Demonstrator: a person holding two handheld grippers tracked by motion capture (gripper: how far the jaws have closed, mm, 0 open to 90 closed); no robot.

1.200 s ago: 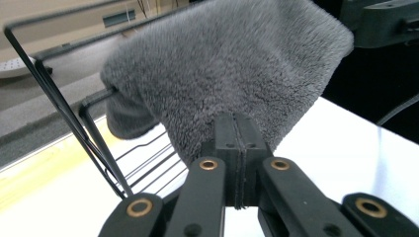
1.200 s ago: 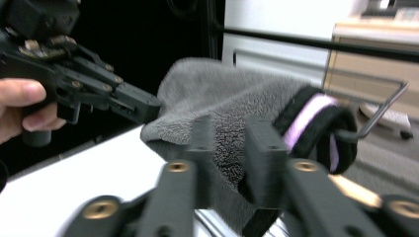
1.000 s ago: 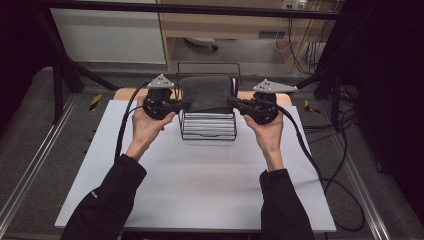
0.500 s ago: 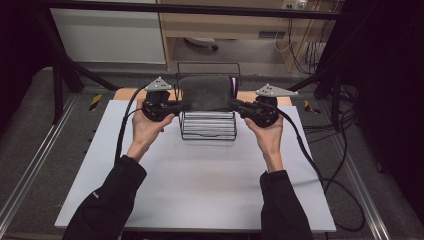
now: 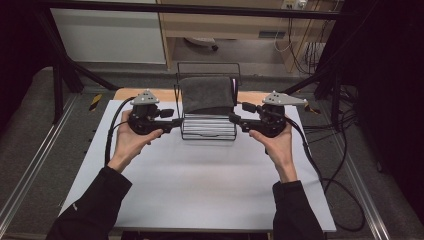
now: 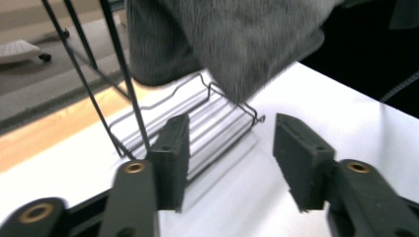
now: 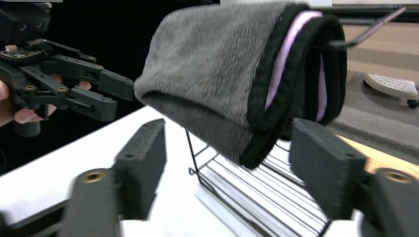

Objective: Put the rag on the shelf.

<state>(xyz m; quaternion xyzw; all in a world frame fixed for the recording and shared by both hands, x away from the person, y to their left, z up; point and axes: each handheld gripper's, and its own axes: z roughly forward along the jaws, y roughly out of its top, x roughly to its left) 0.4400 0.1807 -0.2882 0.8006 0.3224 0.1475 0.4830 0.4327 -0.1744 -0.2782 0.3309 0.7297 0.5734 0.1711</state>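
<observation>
Moved: both grippers have drawn outward from the towel since the earlier frames, where their jaws were at its ends; they now sit clear of it on either side.
Left gripper (image 5: pixel 176 122): held in the left hand (image 5: pixel 131 142), just left of the rack; jaws spread apart with nothing between them, tips pointing toward the rack's near corner.
Right gripper (image 5: pixel 234 120): held in the right hand (image 5: pixel 276 144), just right of the rack; jaws wide apart and empty, the towel's end ahead of them.
Towel (image 5: pixel 207 94): grey, folded, black edging with a lilac inner layer seen from the right gripper view; draped over the wire rack's raised back, hanging above its base.
Rack (image 5: pixel 209 131): black wire, standing at the far middle of the table, between the two grippers.
Table (image 5: pixel 200 185): white top, wooden strip along its far edge.
</observation>
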